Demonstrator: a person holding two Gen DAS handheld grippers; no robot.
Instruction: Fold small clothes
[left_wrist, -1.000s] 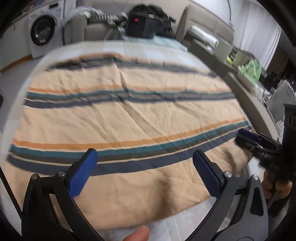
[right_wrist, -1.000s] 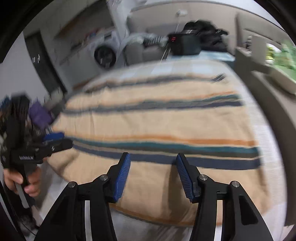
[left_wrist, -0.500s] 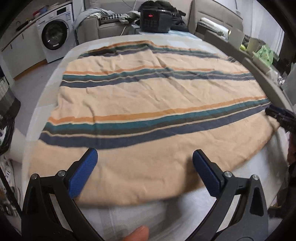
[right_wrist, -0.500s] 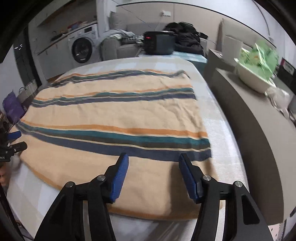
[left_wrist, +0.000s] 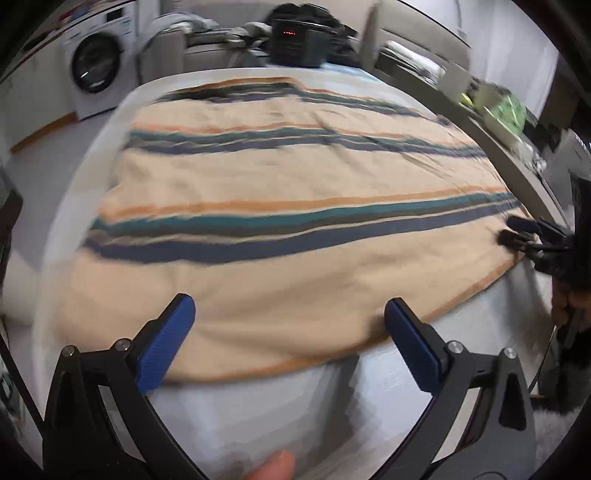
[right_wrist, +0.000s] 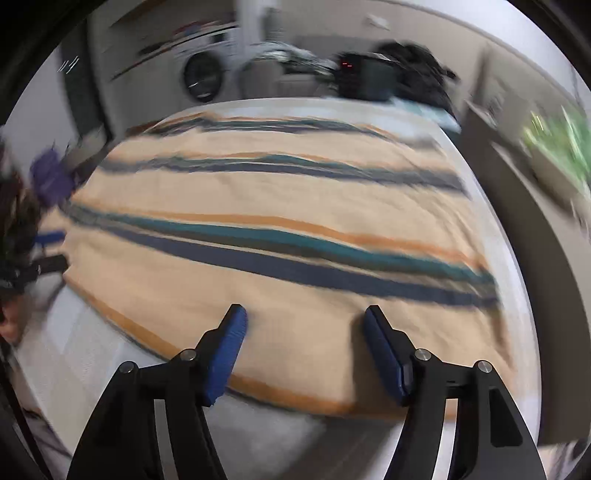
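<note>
Cloth (left_wrist: 288, 266) lies spread flat on the table (left_wrist: 258, 406), tan with bands of orange, teal, grey and navy stripes running across it, near edge trimmed orange; it covers most of the tabletop, with a bare white strip at the near side. Both views are motion-blurred. Left gripper (left_wrist: 288, 317) hangs over the near hem, tilted down, jaws wide apart, blue pads (left_wrist: 166, 343) clear of the fabric, nothing between them but the cloth below. A fingertip (left_wrist: 273, 467) shows at the bottom edge of that view. Right gripper (right_wrist: 304, 328) sits over the near right part of the cloth, jaws opening, pads not pressing anything; cloth lies under the gap, whether the tips touch it can't be told. Each gripper appears in the other's view: the right one at the cloth's right edge (left_wrist: 532, 236), the left one at the left edge (right_wrist: 40, 254), both small and blurred. Beyond the table: washer (left_wrist: 96, 70), a dark appliance (left_wrist: 295, 44) with a red display, grey sofa (left_wrist: 207, 51) with laundry on it. A grey counter (left_wrist: 517, 162) runs along the right side with green items (left_wrist: 506, 110) on it.
</note>
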